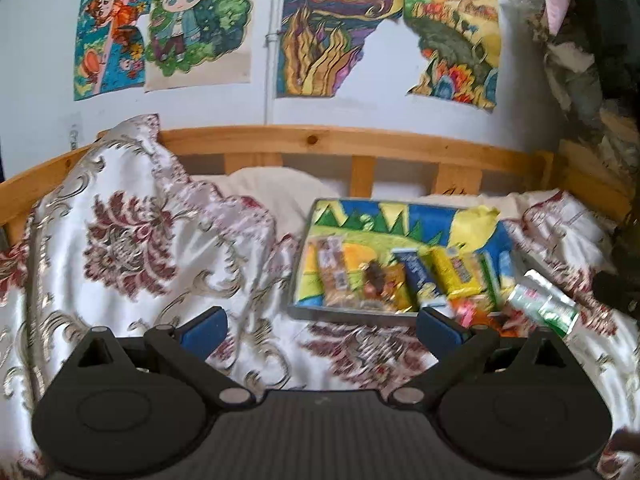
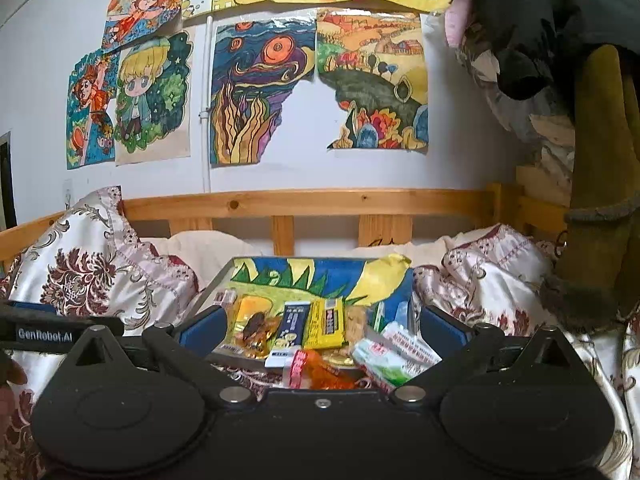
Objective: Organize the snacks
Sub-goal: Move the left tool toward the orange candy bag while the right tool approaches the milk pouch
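Left wrist view: left hand-held gripper [image 1: 322, 326] is wide open, nothing in it, hanging over the bedspread [image 1: 132, 240]. Snacks [image 1: 400, 280] sit in the tray [image 1: 348, 314] ahead-right.

Right wrist view: right hand-held gripper [image 2: 322, 326] is wide open and empty too, with the green-white packet [image 2: 394, 354] at the tray's near edge.

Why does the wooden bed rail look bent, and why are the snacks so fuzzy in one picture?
Left wrist view: the fisheye lens bows the wooden rail, and the snack packets in the tray are smeared. Right wrist view: the rail bows less, packets look sharper, and light is dimmer.
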A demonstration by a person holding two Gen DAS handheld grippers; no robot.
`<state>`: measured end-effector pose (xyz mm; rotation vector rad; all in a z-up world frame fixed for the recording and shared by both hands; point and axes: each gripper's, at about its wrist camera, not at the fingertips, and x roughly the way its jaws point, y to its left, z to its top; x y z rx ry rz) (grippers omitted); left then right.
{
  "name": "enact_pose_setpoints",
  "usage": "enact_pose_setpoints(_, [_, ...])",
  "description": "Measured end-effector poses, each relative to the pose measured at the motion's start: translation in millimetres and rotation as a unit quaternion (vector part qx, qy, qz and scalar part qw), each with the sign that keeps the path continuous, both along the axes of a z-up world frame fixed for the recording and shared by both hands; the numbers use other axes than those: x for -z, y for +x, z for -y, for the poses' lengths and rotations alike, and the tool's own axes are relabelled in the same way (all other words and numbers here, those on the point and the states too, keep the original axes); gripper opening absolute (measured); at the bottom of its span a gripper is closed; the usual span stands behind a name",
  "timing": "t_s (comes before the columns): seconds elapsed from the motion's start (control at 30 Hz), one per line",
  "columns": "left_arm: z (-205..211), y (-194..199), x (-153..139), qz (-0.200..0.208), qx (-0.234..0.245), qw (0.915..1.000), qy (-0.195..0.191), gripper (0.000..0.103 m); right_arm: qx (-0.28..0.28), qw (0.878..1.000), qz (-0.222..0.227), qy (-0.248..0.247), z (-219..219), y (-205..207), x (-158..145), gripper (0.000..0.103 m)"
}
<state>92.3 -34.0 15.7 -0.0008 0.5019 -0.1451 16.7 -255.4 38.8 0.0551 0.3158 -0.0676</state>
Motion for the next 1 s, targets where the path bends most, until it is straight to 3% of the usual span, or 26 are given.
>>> enact_pose_setpoints(0.23, [-3.0, -1.7, 11.0, -0.022, -0.013, 0.9994, 0.021, 0.102, -0.002, 0.999, -0.049, 0.024, -0.4, 6.3, 11.5, 0.102])
enact_pose_setpoints(0.57, [-1.2, 2.9, 24.1, -0.055, -0.018, 0.9977, 0.035, 0.102, -0.014, 0.994, -0.104, 0.000, -11.7, 18.5, 27.1, 0.102])
enact_pose_setpoints(1.0, [1.5, 3.6, 31.5, -0.072, -0.013, 0.9959, 0.053, 0.102, 0.008, 0.990, -0.139, 0.015, -3.6, 26.5, 35.2, 0.102])
